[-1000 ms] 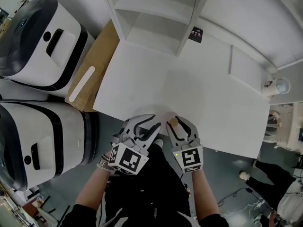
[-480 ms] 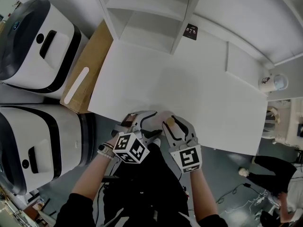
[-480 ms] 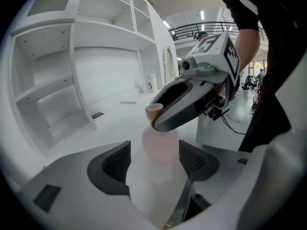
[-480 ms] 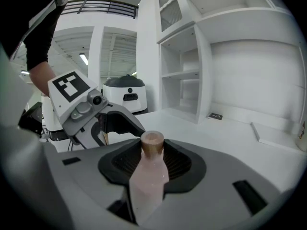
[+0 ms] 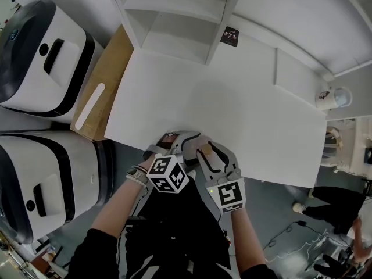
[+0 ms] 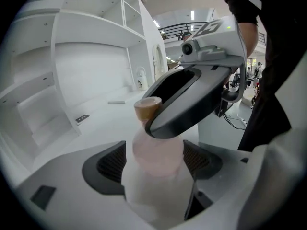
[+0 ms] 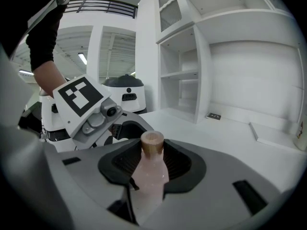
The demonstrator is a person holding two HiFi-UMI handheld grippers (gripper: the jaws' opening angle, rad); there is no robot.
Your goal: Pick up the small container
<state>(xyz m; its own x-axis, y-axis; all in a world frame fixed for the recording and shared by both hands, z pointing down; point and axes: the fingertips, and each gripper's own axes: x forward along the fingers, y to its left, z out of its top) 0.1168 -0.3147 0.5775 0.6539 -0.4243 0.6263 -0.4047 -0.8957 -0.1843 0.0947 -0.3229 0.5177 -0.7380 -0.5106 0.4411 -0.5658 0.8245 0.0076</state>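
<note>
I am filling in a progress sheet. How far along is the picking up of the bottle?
Done: the right gripper is shut on the bottle at the near edge of the table. In hand: the left gripper has just been opening its jaws, which stand open around the bottle with the pads clear of it. Left: the views do not show whether the bottle is off the table, so a clear lift remains.

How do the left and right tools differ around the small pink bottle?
The right tool is shut on the pale pink, tan-capped bottle; the left tool has just been opening, jaws off it. The right grips near the neck; the left flanks the body. Both surround it.
</note>
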